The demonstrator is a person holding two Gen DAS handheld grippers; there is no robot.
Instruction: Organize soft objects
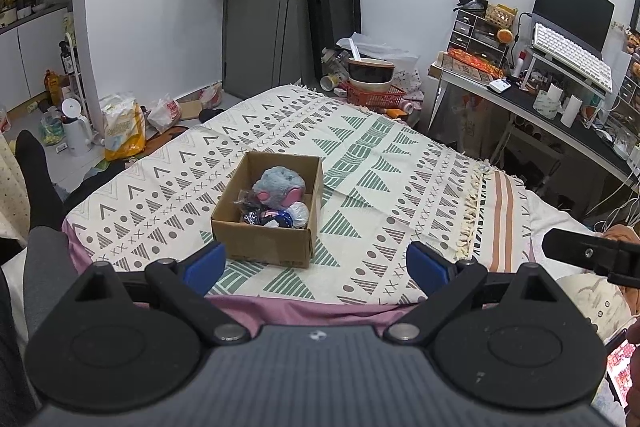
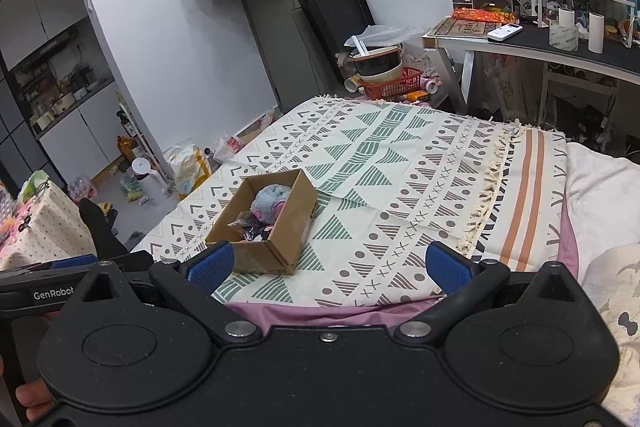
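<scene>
An open cardboard box [image 1: 264,243] [image 2: 280,243] stands on the patterned blanket [image 1: 380,163] [image 2: 400,163] of a bed. Inside it lie a grey-blue plush toy with pink ears [image 1: 279,185] [image 2: 270,197] and several small dark and white soft items [image 1: 276,217] [image 2: 250,225]. My left gripper [image 1: 316,265] hovers open just in front of the box, with nothing between its blue pads. My right gripper [image 2: 328,265] is open too, near the bed's front edge, the box just beyond its left finger [image 2: 210,265]. The right gripper's body [image 1: 592,255] shows at the right of the left wrist view.
A desk [image 2: 532,47] with a keyboard and small items stands at the back right. A red basket with bowls [image 2: 390,79] sits on the floor behind the bed. Bags and bottles [image 1: 120,131] litter the floor at left. A person's leg in a dark sock [image 1: 36,179] lies at the left.
</scene>
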